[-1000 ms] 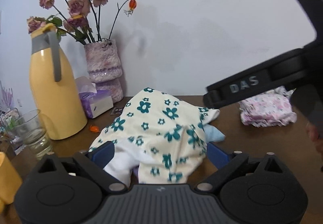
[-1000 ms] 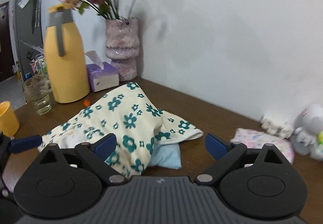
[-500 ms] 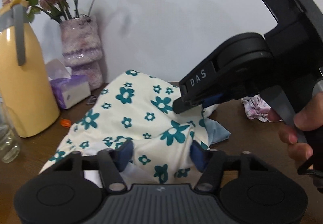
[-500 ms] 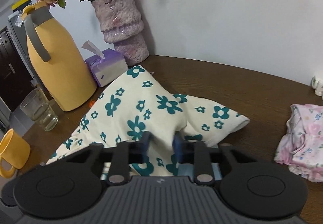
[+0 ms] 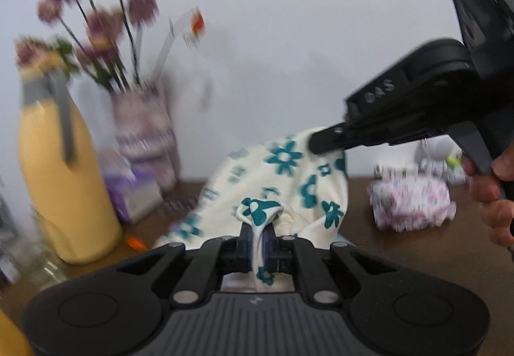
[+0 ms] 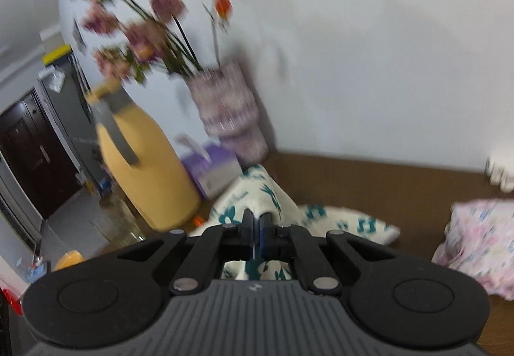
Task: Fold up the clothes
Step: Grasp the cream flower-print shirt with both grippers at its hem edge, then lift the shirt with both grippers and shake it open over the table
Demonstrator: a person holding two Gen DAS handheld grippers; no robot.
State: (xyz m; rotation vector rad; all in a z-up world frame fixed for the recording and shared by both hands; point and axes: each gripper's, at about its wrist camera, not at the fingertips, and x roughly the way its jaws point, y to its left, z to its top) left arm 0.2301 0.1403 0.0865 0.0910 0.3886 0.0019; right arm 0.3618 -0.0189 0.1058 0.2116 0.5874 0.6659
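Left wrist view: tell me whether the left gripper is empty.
No: the left gripper is shut on a fold of the floral cloth, which bunches up between its blue pads.

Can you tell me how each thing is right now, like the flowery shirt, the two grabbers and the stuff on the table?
Flowery cloth: pinched in two spots, partly lifted off the table.
Left hand-held gripper: shut on the cloth.
Right hand-held gripper: shut on the cloth.
Pink floral garment: lying bunched on the table.
Yellow jug: upright, lid on.
Vase: upright, holding flowers.
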